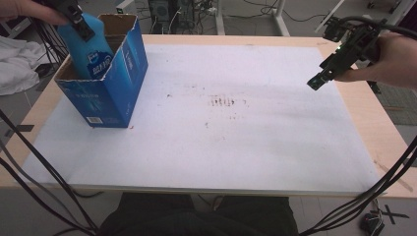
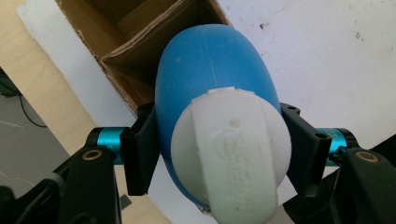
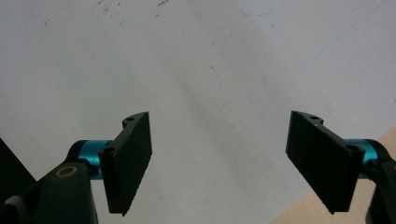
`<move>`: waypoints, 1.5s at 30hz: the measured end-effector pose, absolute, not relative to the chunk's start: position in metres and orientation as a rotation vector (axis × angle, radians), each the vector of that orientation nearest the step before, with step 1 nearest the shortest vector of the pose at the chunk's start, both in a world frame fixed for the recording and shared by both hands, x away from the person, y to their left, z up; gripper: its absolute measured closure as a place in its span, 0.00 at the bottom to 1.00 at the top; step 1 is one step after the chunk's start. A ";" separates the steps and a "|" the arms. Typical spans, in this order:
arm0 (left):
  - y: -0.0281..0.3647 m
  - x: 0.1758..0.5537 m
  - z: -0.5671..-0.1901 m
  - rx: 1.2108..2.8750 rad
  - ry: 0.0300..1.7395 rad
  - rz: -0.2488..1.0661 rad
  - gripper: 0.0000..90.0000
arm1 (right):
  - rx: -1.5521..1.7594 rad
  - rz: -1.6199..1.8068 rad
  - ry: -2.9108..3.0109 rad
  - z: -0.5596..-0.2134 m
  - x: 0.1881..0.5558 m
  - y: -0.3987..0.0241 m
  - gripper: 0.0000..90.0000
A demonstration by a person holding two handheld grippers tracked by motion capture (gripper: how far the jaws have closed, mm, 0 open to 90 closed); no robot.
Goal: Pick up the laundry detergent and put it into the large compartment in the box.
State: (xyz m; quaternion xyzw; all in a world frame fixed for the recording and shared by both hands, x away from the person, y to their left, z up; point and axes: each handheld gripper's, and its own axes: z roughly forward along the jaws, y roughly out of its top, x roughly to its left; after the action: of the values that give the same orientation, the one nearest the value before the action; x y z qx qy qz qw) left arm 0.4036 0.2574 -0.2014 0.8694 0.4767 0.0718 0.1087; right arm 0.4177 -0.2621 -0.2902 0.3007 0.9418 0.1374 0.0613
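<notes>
The counter [image 1: 373, 128] is pale wood under a wide white sheet [image 1: 236, 147], which carries faint brown smudges near its middle; at the sheet's far left corner stands a blue carton [image 1: 110, 93], its top flaps open and brown inside; its printed side has white lettering too small to read in the high view. A blue bottle [image 1: 91, 51] sits partly down in the carton's open top, tilted, with a label whose writing is blurred there; the left gripper view looks along it end-on and adds a white cap [image 2: 233, 154] with a raised, embossed mark that cannot be made out, and the brown inside of the carton behind it. The left gripper [image 1: 78, 22] is clamped on the bottle just below the cap, one black jaw pressing each side. The right gripper [image 1: 319, 78] hangs over the sheet's far right edge, jaws wide apart with nothing between them; its own view shows bare, lightly scuffed sheet and a corner of wood.
</notes>
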 end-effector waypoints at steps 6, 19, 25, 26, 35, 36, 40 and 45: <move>0.257 0.404 -0.215 2.578 1.405 0.192 0.41 | 0.910 0.417 2.849 -0.291 0.417 -0.262 0.24; 0.255 0.406 -0.240 2.619 1.388 0.180 0.41 | 0.911 0.420 2.850 -0.292 0.417 -0.263 0.24; 0.255 0.405 -0.248 2.634 1.372 0.183 0.41 | 0.916 0.420 2.851 -0.293 0.417 -0.263 0.24; 0.255 0.405 -0.249 2.637 1.371 0.184 0.41 | 0.915 0.420 2.851 -0.293 0.418 -0.263 0.24; 0.256 0.404 -0.257 2.661 1.348 0.191 0.41 | 0.917 0.417 2.854 -0.294 0.418 -0.263 0.24; 0.257 0.404 -0.258 2.664 1.342 0.191 0.41 | 0.916 0.417 2.853 -0.294 0.418 -0.263 0.24; 0.256 0.404 -0.260 2.668 1.328 0.202 0.41 | 0.912 0.417 2.853 -0.294 0.418 -0.263 0.24; 0.257 0.403 -0.264 2.677 1.318 0.200 0.41 | 0.914 0.420 2.856 -0.294 0.418 -0.263 0.24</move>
State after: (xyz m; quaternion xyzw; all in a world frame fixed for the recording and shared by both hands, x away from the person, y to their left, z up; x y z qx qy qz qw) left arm 0.4031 0.2566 -0.2641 0.8926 0.4394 0.0668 0.0756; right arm 0.4177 -0.2630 -0.2942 0.3013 0.9417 0.1384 0.0570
